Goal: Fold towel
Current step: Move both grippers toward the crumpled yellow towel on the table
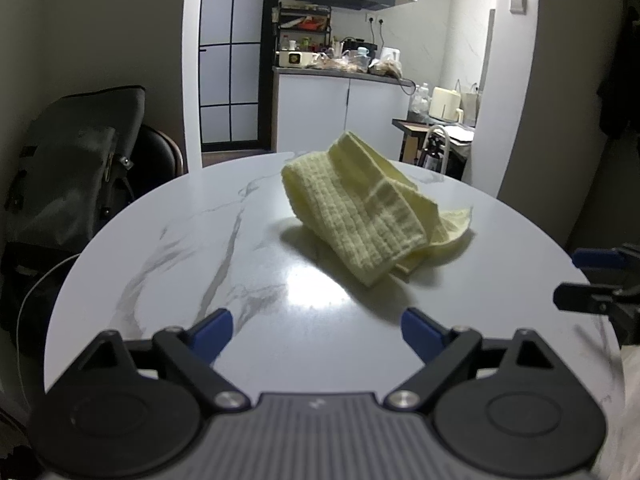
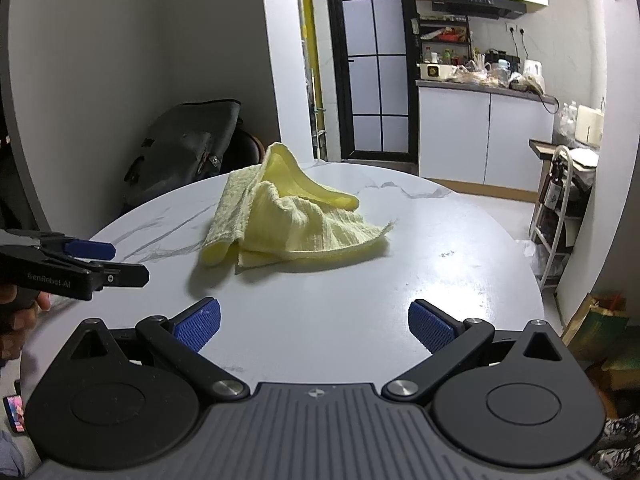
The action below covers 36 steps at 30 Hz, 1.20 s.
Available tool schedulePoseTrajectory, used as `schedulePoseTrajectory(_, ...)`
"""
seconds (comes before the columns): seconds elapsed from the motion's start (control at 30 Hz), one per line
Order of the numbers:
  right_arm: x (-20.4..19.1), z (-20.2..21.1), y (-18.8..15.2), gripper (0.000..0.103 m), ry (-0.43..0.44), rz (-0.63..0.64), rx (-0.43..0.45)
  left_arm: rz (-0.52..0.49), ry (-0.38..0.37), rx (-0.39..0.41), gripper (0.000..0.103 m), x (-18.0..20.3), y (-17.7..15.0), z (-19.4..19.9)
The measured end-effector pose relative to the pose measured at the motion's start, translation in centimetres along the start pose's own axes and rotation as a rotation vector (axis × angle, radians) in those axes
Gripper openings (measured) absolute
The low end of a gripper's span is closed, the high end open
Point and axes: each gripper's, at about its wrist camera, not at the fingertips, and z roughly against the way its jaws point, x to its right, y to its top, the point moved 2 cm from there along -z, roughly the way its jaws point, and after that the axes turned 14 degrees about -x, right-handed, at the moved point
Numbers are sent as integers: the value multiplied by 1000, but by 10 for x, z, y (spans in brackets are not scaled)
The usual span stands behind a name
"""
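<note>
A pale yellow towel (image 1: 360,212) lies crumpled in a heap near the middle of the round white marble table (image 1: 192,248). My left gripper (image 1: 316,334) hovers over the near edge, open and empty, well short of the cloth. In the right wrist view the same towel (image 2: 288,216) sits ahead and slightly left, one corner sticking up. My right gripper (image 2: 314,326) is open too, nothing between its blue pads, a good gap from the towel. Each gripper shows in the other's view: the right gripper (image 1: 592,280) at the right edge, the left gripper (image 2: 120,262) at the left edge.
A dark bag (image 1: 72,168) rests on a chair (image 1: 160,152) beyond the table's left side. Behind is a kitchen counter (image 1: 340,72) crowded with items, and a white rack (image 2: 560,208) stands to the right. A hand (image 2: 20,312) holds the left gripper.
</note>
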Motion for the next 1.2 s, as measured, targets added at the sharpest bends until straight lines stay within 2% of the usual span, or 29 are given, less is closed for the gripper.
schedulePoseTrajectory(0.53, 3, -6, 27, 103, 33, 46, -37, 14, 21, 3, 93, 3, 14, -7)
schedulePoseTrajectory(0.83, 3, -17, 47, 103, 20, 80, -46, -21, 23, 2, 93, 2, 27, -16)
schedulePoseTrajectory(1.03, 5, -20, 55, 103, 7, 80, -35, -22, 11, -9, 93, 0, 31, -22)
schedulePoseTrajectory(1.2, 9, -20, 63, 102, 38, 82, -32, -42, -9, -11, 93, 4, 36, -24)
